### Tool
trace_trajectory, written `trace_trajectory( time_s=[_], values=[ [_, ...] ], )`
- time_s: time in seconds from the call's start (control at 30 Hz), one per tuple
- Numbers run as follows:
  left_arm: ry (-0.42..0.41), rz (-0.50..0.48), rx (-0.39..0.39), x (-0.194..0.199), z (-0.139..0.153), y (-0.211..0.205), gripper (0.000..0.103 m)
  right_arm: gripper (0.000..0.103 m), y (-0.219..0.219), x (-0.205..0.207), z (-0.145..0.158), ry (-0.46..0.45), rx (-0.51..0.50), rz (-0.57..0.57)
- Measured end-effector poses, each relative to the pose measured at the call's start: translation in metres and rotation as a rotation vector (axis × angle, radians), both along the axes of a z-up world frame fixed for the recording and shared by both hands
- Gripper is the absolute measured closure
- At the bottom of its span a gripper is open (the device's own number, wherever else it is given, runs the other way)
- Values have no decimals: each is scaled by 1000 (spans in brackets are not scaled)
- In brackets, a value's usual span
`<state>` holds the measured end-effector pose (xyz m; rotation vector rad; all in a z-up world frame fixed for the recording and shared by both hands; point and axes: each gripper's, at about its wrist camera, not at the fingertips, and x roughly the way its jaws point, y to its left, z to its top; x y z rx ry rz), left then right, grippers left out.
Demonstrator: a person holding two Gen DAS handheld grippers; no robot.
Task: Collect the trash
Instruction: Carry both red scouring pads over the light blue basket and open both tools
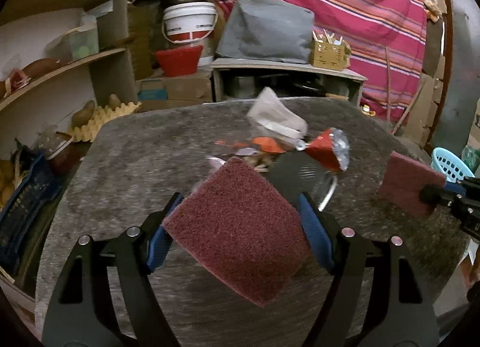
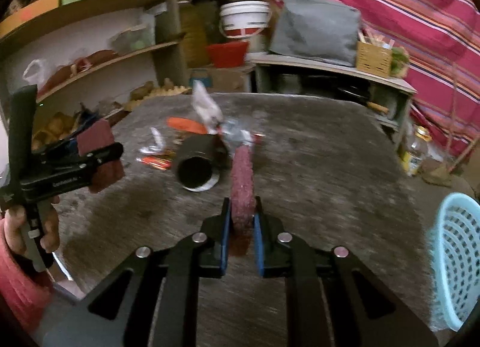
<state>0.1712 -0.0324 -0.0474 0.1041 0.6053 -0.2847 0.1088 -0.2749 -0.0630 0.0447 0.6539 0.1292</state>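
The left hand-held gripper [image 1: 237, 218] clamps a maroon, coarse-fibred square scouring pad [image 1: 240, 227] flat across its wide jaws, low in the left wrist frame. The right hand-held gripper [image 2: 243, 221] pinches a second maroon scouring pad [image 2: 243, 179] edge-on, jaws nearly shut. Mid-frame on the mottled grey stone worktop [image 2: 315, 167] lies the trash: crumpled red foil wrappers [image 1: 327, 150], a clear plastic bag [image 1: 276, 116], a black cylindrical cup [image 2: 198, 167] on its side. Any lettering is too blurred to read

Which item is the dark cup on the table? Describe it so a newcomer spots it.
Start at the grey table, then find the litter pile mid-table. The dark cup lies on its side at the pile's near edge, its open mouth toward the right wrist camera. Its neighbours are flat orange, red and silver wrappers.
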Motion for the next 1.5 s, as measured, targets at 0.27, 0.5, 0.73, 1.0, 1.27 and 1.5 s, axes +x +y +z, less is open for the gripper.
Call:
trace_trajectory(
  time_s=[0.27, 0.5, 0.73, 1.0, 1.27, 1.5],
  values=[
    [-36, -37, 5, 0, 13, -71, 28, 89, -83, -15, 10, -39, 0, -175],
    [-62, -112, -23, -4, 24, -162, 28, 89, -167, -32, 17, -61, -60, -379],
    [-67, -235, -50, -16, 22, -256, 28, 89, -243, -63, 15, -39, -62, -539],
    [-48, -364, -51, -37, 10, -344, 28, 89, -296, -87, 7, -37, 0, -608],
    [-69, -478, -77, -62, 24, -396, 28, 89, -327, -107, -4, -18, 66, -665],
    [-45, -551, -70, -69, 23, -434, 27, 89, -332, -113, -8, -17, 82, -675]
  ],
)
